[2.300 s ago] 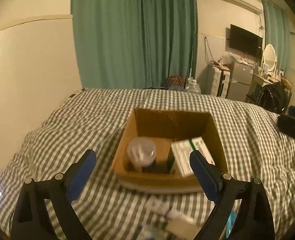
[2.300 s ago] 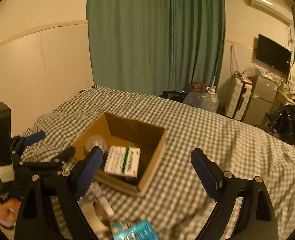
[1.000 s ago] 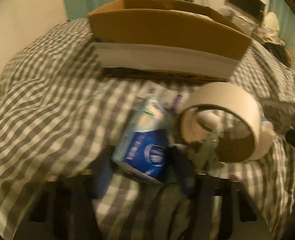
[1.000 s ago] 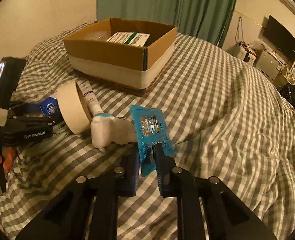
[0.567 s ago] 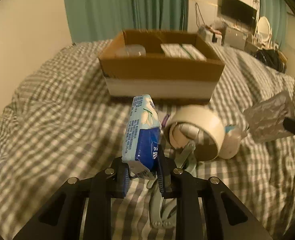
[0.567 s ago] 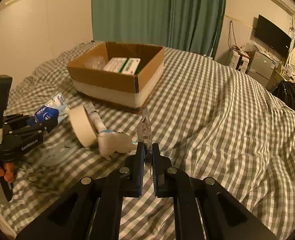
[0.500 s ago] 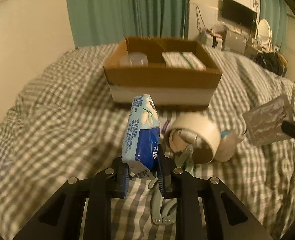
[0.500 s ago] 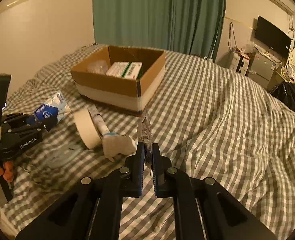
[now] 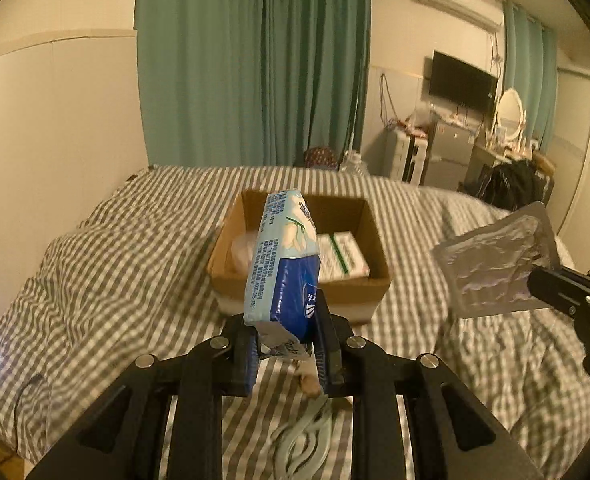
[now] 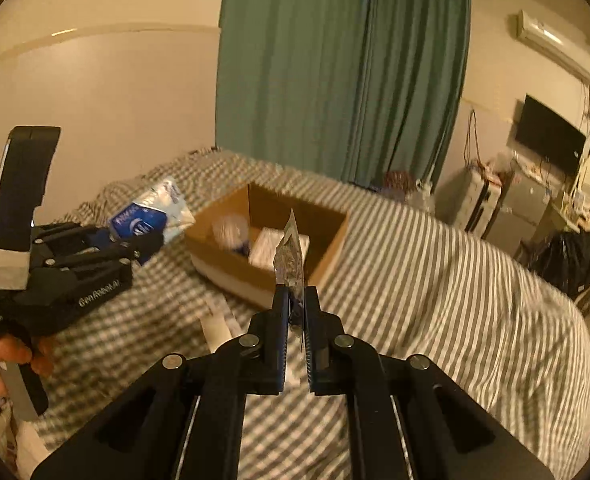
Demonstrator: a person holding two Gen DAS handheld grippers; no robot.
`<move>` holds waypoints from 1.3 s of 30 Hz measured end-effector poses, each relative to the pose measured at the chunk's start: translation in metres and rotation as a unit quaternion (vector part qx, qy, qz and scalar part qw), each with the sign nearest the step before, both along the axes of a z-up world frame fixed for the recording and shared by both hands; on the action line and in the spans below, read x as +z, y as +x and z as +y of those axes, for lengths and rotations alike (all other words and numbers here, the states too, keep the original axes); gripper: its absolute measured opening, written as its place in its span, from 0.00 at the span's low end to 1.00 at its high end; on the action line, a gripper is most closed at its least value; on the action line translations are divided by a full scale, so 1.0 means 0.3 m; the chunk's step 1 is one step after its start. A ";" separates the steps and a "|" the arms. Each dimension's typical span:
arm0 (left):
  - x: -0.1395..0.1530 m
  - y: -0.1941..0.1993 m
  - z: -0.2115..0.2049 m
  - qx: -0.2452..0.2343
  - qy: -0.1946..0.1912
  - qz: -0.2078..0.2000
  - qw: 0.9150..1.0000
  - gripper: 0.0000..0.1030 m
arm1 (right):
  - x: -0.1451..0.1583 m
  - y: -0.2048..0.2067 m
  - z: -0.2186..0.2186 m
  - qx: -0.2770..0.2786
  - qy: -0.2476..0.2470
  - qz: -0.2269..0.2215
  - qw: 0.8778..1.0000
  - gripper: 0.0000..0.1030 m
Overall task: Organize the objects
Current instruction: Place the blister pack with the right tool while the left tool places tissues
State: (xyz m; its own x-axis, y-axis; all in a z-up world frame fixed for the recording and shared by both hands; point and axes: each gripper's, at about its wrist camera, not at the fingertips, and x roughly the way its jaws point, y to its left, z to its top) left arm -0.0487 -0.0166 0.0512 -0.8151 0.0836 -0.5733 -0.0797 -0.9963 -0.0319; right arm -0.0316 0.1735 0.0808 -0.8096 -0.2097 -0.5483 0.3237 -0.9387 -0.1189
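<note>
My left gripper (image 9: 287, 326) is shut on a blue and white tissue pack (image 9: 285, 268), held upright in the air in front of the open cardboard box (image 9: 231, 224). The box holds a white and green carton (image 9: 341, 256) and a clear round container (image 9: 243, 250). My right gripper (image 10: 295, 304) is shut on a silvery blister card (image 10: 291, 256), seen edge-on above the bed near the box (image 10: 331, 248). The same card (image 9: 499, 268) shows at the right of the left wrist view. The tissue pack (image 10: 151, 212) and the left gripper appear at the left of the right wrist view.
The box sits on a grey checked bedspread (image 9: 115, 264). A pale green tool (image 9: 307, 440) lies on the bed below my left gripper, and a white tube (image 10: 219, 326) lies near the box. Green curtains (image 9: 251, 60), a television (image 9: 463, 80) and cluttered furniture stand beyond. A hand (image 10: 11, 354) grips the left handle.
Both grippers have risen from the bed with their objects and moved toward the box. The tape roll and the white object have dropped out of view below.
</note>
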 end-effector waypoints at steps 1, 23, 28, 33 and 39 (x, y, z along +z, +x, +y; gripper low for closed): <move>0.017 -0.017 -0.003 0.001 0.000 0.003 1.000 0.22 | 0.019 -0.015 -0.012 0.002 0.000 0.004 1.000 0.07; -0.219 -0.515 -0.012 0.003 -0.005 -0.042 0.999 0.22 | -0.134 -0.659 -0.124 -0.014 0.007 -0.031 0.999 0.07; -0.283 -0.583 0.000 0.007 -0.009 -0.053 0.999 0.22 | -0.231 -0.775 -0.122 -0.027 0.010 -0.048 0.998 0.07; -0.299 -0.603 0.037 -0.009 -0.020 -0.050 0.999 0.23 | -0.283 -0.827 -0.140 -0.018 0.009 -0.062 0.998 0.07; -0.325 -0.575 0.046 -0.026 -0.022 -0.063 0.997 0.44 | -0.264 -0.794 -0.127 -0.012 -0.009 -0.064 0.998 0.44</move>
State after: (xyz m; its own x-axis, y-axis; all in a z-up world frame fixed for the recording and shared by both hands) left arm -0.2211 -0.0027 -0.0462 -0.7322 0.0958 -0.6743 -0.1285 -0.9917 -0.0014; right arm -0.2698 0.1355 0.0017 -0.7382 -0.2028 -0.6434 0.3130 -0.9478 -0.0603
